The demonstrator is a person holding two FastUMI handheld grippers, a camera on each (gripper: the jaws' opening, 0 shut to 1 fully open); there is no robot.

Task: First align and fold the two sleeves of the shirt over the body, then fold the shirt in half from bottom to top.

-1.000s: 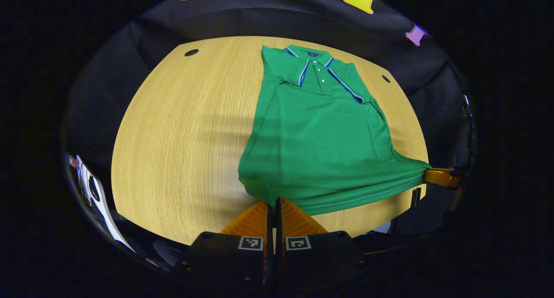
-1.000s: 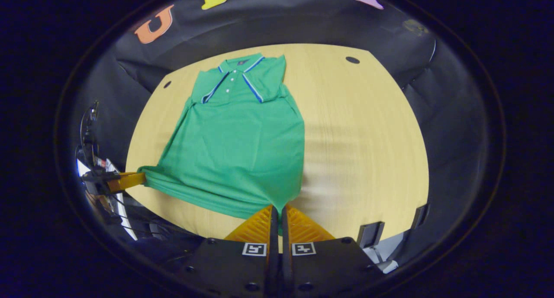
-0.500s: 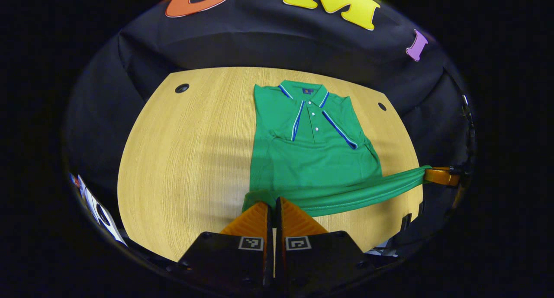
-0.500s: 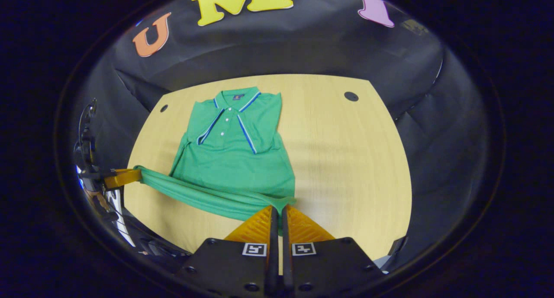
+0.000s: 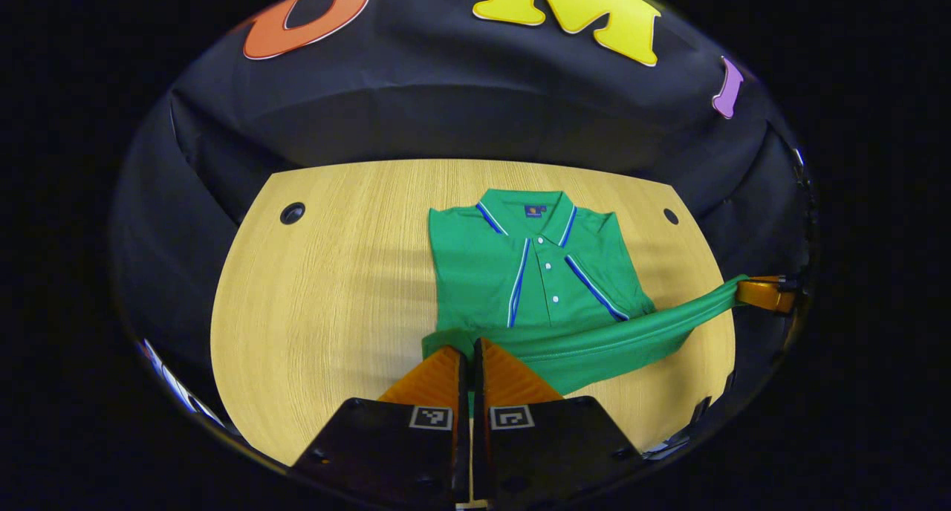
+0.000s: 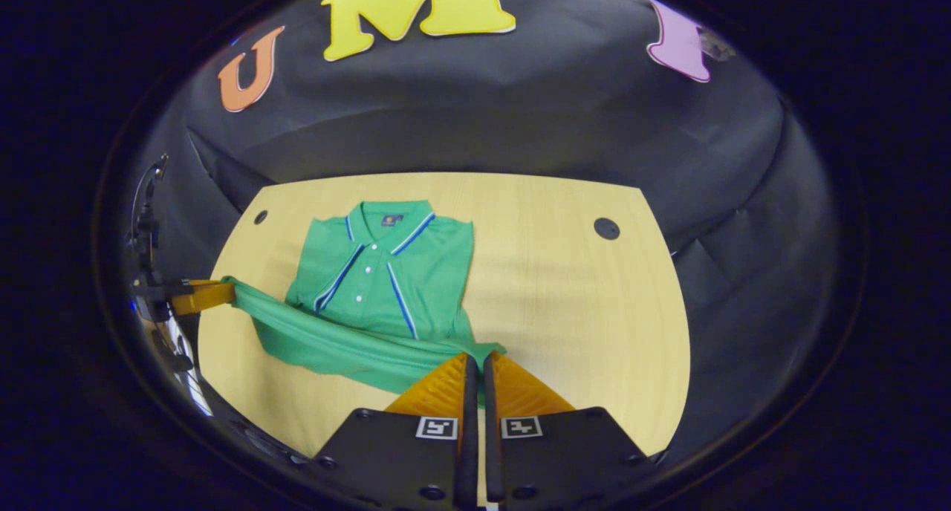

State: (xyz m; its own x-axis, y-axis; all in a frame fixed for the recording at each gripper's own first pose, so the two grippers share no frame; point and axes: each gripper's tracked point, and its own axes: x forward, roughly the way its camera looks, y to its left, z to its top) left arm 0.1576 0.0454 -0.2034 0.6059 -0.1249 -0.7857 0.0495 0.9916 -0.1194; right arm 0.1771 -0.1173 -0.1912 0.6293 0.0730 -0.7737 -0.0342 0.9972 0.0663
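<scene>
A green polo shirt (image 5: 535, 273) with blue-and-white trim lies on the wooden table (image 5: 327, 303), sleeves folded in over the body, collar at the far end. Its bottom hem is lifted and stretched taut between both grippers, above the lower body. My left gripper (image 5: 468, 355) is shut on the hem's left corner. In the right gripper view my right gripper (image 6: 475, 361) is shut on the right corner of the shirt (image 6: 371, 288). In each view the other gripper shows at the far end of the stretched hem: the right gripper (image 5: 765, 294) and the left gripper (image 6: 195, 297).
The table has round cable holes near its far corners (image 5: 292, 213) (image 5: 671, 216) (image 6: 606, 228). Black cloth walls close in behind and at the sides. Bare wood lies left of the shirt in the left gripper view and right of it in the right gripper view.
Both grippers have carried the lifted hem forward toward the collar. The hem now covers more of the lower body, and the collar sits closer in both views.
</scene>
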